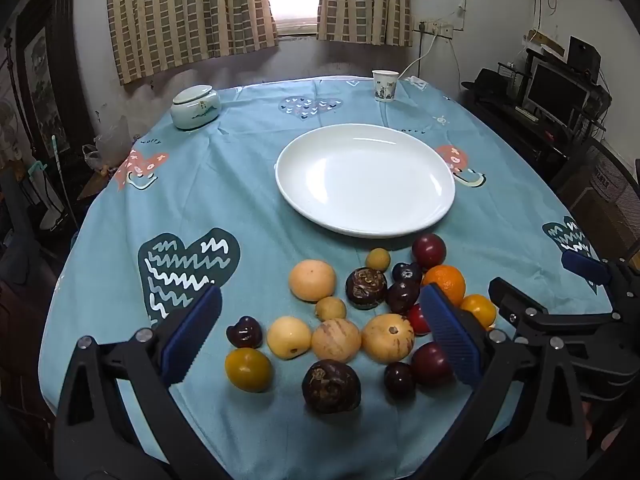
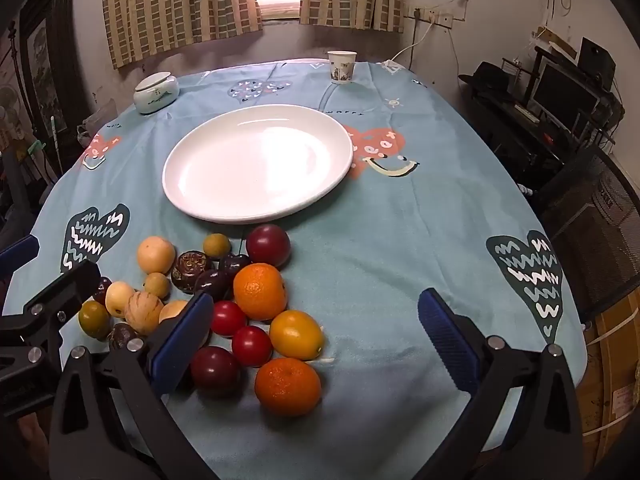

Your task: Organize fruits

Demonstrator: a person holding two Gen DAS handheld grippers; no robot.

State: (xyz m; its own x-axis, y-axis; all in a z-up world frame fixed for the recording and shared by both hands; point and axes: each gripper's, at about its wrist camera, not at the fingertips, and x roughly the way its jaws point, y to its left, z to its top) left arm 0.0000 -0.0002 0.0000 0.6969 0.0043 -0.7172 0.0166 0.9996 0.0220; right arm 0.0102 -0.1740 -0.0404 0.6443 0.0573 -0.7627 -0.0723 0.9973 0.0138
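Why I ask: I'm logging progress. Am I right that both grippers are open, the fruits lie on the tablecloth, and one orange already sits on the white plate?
Not quite. The white plate holds nothing; both wrist views show this. Both oranges lie on the tablecloth with the other fruit. The left gripper and right gripper are open.

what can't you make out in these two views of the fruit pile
- Left wrist view: the nearer orange is missing; the left hand-held gripper has a finger in front of the red fruits.
- Right wrist view: the right hand-held gripper covers part of a pale striped fruit.
- Paper cup print: too small.
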